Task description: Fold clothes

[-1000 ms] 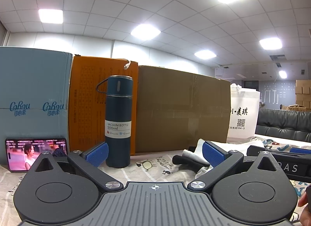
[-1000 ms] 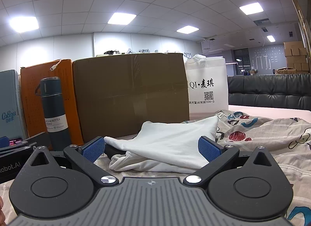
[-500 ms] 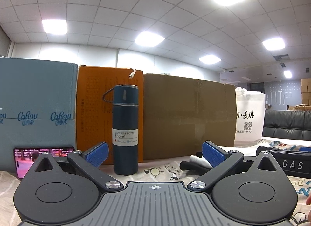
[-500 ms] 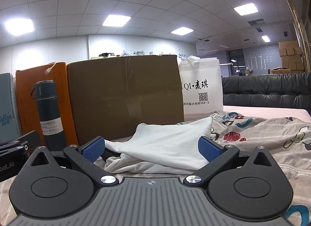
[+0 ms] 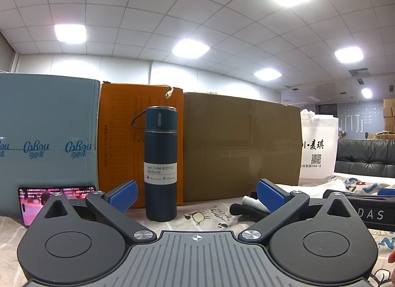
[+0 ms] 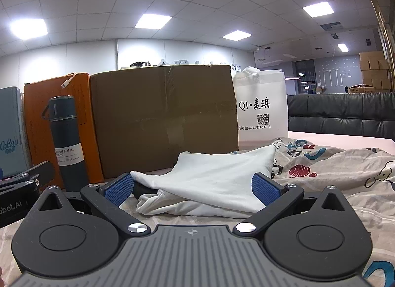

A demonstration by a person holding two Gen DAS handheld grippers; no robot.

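Note:
A crumpled white garment (image 6: 209, 183) lies in a loose heap on the patterned cloth, straight ahead of my right gripper (image 6: 191, 188), which is open with its blue pads on either side of the heap and nothing held. In the left wrist view only a white edge of the garment (image 5: 251, 200) and a dark piece beside it show past the right finger. My left gripper (image 5: 196, 195) is open and empty, low over the cloth, facing a dark blue vacuum bottle (image 5: 161, 163).
A teal box (image 5: 47, 134), an orange box (image 5: 123, 139) and a brown carton (image 6: 163, 119) stand in a row at the back, with a white bag (image 6: 261, 109) at the right. A phone (image 5: 42, 198) leans on the teal box. A cartoon-print sheet (image 6: 333, 168) covers the surface.
Both views have shifted slightly: the left camera tilted up, so the bottle and boxes sit lower and the garment shows less. Both grippers stay open and nothing was taken hold of.

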